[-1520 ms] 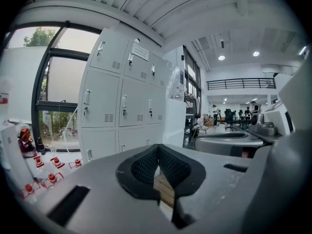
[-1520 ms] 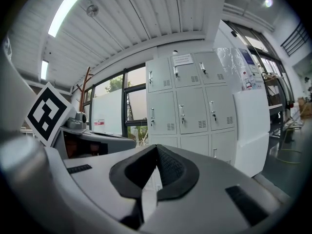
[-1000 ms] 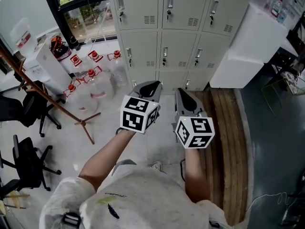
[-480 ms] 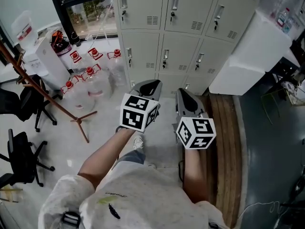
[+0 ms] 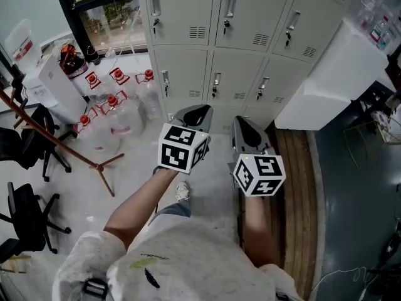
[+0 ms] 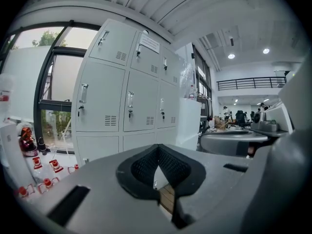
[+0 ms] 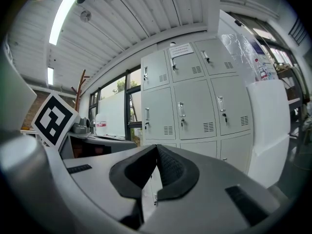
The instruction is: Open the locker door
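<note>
grey lockers ahead, all shut; left gripper and right gripper clenched empty, might slip off those small handles.

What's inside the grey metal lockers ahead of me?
Every visible door of the grey metal lockers is shut; only handles and vent slits show. Whatever is inside is covered by the doors.
</note>
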A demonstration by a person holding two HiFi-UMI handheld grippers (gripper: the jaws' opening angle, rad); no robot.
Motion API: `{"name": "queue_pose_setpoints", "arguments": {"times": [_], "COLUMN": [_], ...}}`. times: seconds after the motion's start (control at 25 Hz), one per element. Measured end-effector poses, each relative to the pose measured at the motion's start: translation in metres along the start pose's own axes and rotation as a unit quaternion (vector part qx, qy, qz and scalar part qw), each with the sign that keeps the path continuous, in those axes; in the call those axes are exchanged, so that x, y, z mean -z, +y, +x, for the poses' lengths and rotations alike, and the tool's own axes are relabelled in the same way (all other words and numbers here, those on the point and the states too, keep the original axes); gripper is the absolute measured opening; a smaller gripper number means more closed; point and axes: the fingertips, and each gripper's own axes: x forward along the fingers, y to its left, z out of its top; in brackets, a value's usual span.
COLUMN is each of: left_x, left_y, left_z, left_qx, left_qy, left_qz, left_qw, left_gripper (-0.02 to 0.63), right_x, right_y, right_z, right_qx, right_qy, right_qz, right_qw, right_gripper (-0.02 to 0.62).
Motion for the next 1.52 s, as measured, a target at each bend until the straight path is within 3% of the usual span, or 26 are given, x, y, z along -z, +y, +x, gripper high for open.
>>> {"name": "queue_pose_setpoints", "arguments": {"times": [0.64,1.24,1.52], "left_x": [-0.045,-0.056,-0.060], "left_y": [0.093,0.149,0.171], "left_z": [0.119,0.164,0.181], "left_qx": [0.054,0.092,0.083], "left_qy": [-0.004,-0.005,-0.008], "left_qz": [-0.002,-0.014,-0.015], "left_qw": [0.9985,0.9956,0.9964], "left_gripper": [0.006,0.006,0.006], "right_x": [-0.028,-0.051,-0.058], "right_y": [-0.042,-0.056,-0.068], "right_z": [0.148,0.227,0.256], "right_qx": [0.033,0.063,0.051], "right_qy": [0.003,-0.021,-0.040], "right_qz": [0.008,0.050,0.074], "right_qw": [0.999,0.997,0.995], "right_gripper": [0.003,0.003,0.005]}}
